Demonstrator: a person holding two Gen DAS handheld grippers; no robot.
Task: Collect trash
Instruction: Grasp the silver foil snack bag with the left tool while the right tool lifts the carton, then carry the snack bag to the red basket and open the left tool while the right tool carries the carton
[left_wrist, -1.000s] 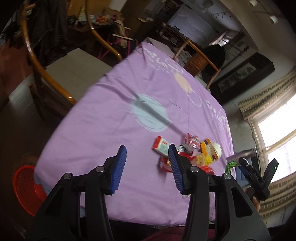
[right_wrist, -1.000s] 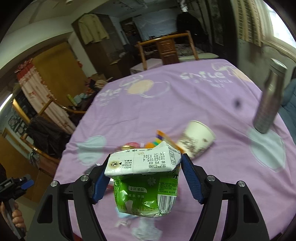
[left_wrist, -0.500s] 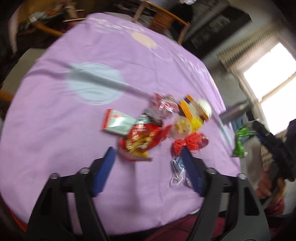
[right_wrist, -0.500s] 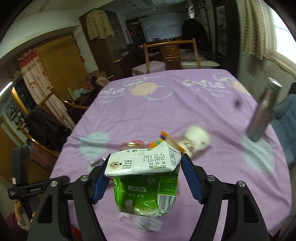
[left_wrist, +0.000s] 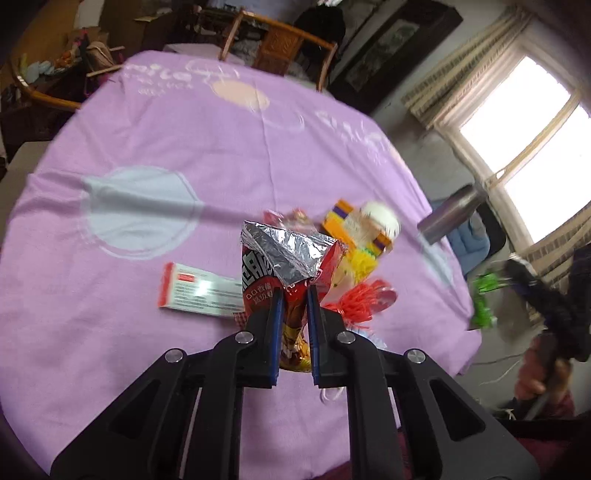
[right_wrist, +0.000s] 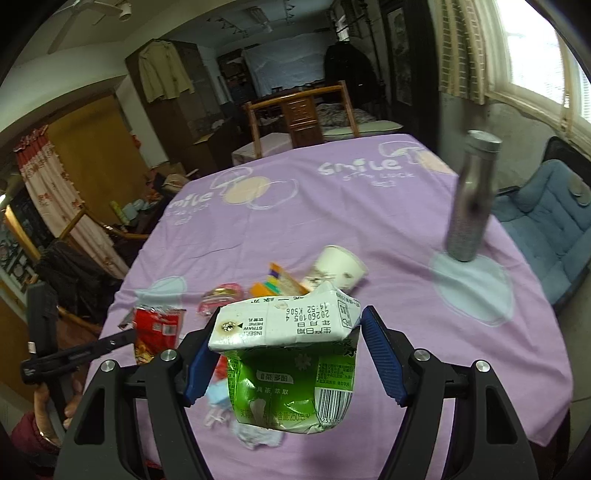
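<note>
Left gripper (left_wrist: 294, 295) clamps snack bag (left_wrist: 286, 266), foil visible

Far half of the purple tablecloth (right_wrist: 332, 206) is bare, open for passage. The near centre is crowded: paper cup (right_wrist: 341, 266) on its side, orange box (left_wrist: 354, 225), red-and-white carton (left_wrist: 199, 291), red mesh (left_wrist: 360, 299), all close together. Steel bottle (right_wrist: 471, 199) stands upright near the right edge, well apart from the pile. Wooden chair (right_wrist: 301, 110) blocks the far side.
</note>
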